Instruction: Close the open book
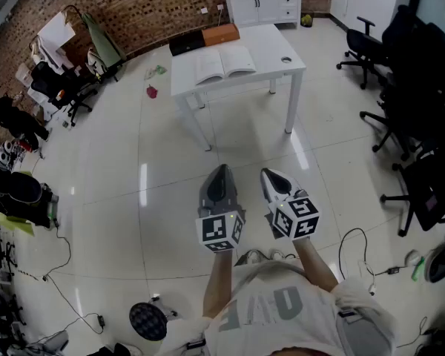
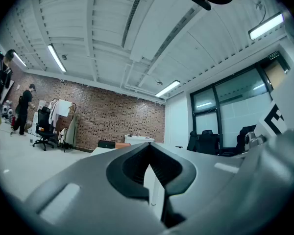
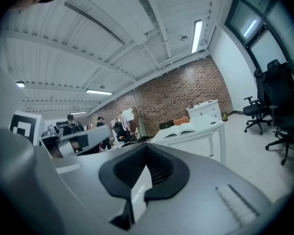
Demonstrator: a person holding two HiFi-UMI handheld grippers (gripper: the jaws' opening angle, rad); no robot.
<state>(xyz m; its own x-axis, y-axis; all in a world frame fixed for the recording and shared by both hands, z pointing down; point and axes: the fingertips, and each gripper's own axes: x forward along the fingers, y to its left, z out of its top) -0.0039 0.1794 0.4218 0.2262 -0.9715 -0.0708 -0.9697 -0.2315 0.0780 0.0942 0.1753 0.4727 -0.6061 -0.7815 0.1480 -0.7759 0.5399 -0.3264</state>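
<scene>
Not started yet: book (image 1: 224,64) lying open on white desk (image 1: 271,43) far across the floor, well apart from left gripper (image 1: 221,169) and right gripper (image 1: 270,174), jaws of both pressed together, empty; approach and closing all left.

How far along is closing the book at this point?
Nothing done yet: the book lies open on the white table. Nothing in hand: left gripper and right gripper are shut and empty, well short of the table. Remaining: approach it and fold the book closed.
</scene>
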